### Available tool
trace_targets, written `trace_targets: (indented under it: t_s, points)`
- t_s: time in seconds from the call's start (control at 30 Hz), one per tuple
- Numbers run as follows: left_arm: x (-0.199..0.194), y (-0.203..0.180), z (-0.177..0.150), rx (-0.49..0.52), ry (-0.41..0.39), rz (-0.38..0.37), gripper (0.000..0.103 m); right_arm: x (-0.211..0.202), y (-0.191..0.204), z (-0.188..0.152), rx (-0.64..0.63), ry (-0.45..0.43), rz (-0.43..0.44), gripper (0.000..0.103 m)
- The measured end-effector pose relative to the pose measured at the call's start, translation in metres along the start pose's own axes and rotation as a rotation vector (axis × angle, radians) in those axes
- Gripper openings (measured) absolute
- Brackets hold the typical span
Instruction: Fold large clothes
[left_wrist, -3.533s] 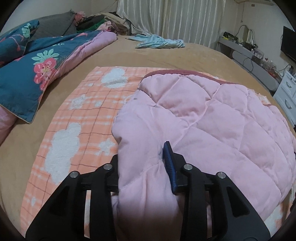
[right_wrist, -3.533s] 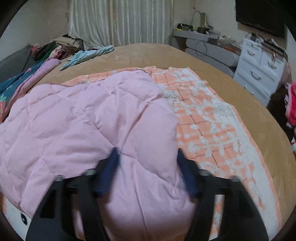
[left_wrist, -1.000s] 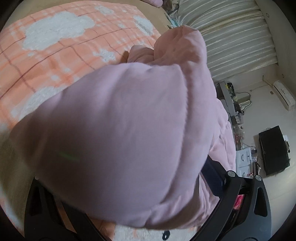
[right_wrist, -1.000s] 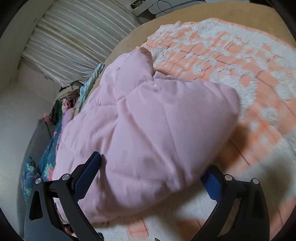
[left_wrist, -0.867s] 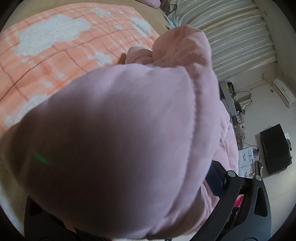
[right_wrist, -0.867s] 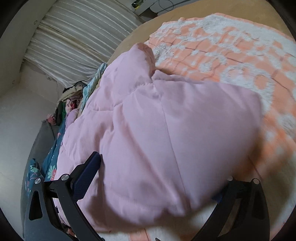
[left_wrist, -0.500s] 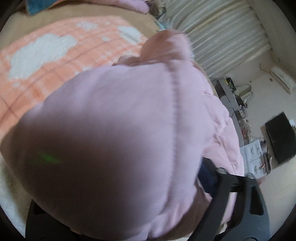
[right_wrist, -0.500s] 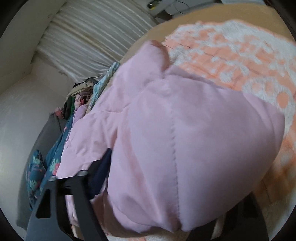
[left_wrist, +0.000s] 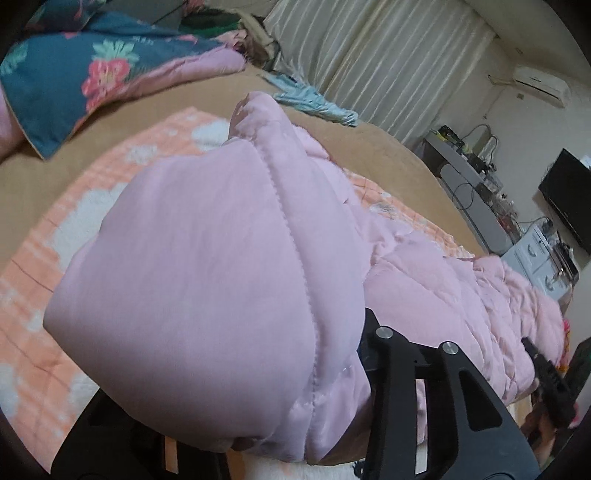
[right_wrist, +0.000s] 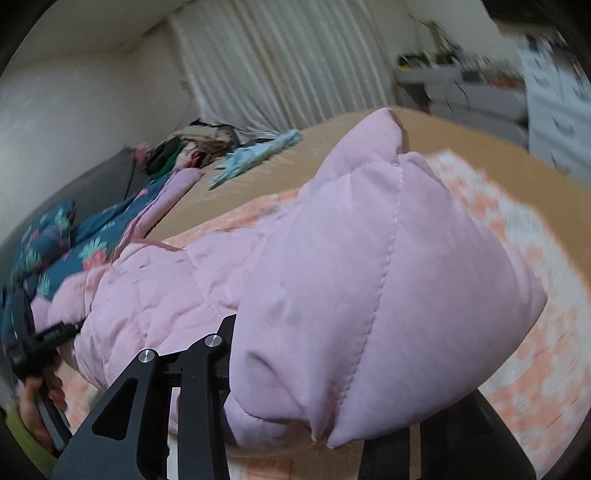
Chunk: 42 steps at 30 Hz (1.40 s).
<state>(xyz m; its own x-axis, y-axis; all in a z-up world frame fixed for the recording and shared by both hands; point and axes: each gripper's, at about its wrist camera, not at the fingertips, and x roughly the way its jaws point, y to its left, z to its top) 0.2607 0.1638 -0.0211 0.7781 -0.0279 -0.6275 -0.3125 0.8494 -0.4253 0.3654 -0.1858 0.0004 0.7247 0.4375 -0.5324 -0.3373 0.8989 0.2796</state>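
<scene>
Jaws of the left gripper (left_wrist: 258, 424) and right gripper (right_wrist: 317, 417) are each buried under a bunched fold of the pink quilted coat (left_wrist: 229, 266), apparently clamped on it. The coat is held raised above the orange plaid blanket (left_wrist: 48, 280) spread on the bed (left_wrist: 388, 147).

Pink quilted coat (right_wrist: 369, 295) bunched over right hand-held gripper (right_wrist: 314, 387); orange blanket (right_wrist: 535, 350) beneath.

A pink quilted coat (left_wrist: 229, 258) is bunched and lifted at both ends, its middle sagging across the bed, stitched seams showing.
</scene>
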Motion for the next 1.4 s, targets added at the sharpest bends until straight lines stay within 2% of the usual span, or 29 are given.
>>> trace_targets:
  t_s: [0.27, 0.7, 1.4]
  points:
    - [-0.040, -0.006, 0.000, 0.051, -0.027, -0.020, 0.031, -0.047, 0.029, 0.003, -0.101, -0.025, 0.017, 0.033]
    - [-0.078, 0.008, -0.026, 0.051, -0.009, -0.042, 0.031, -0.099, 0.035, -0.030, -0.097, -0.020, 0.012, 0.033]
    - [-0.092, 0.035, -0.064, 0.054, 0.033, -0.028, 0.033, -0.120, 0.031, -0.076, -0.034, 0.026, -0.009, 0.034]
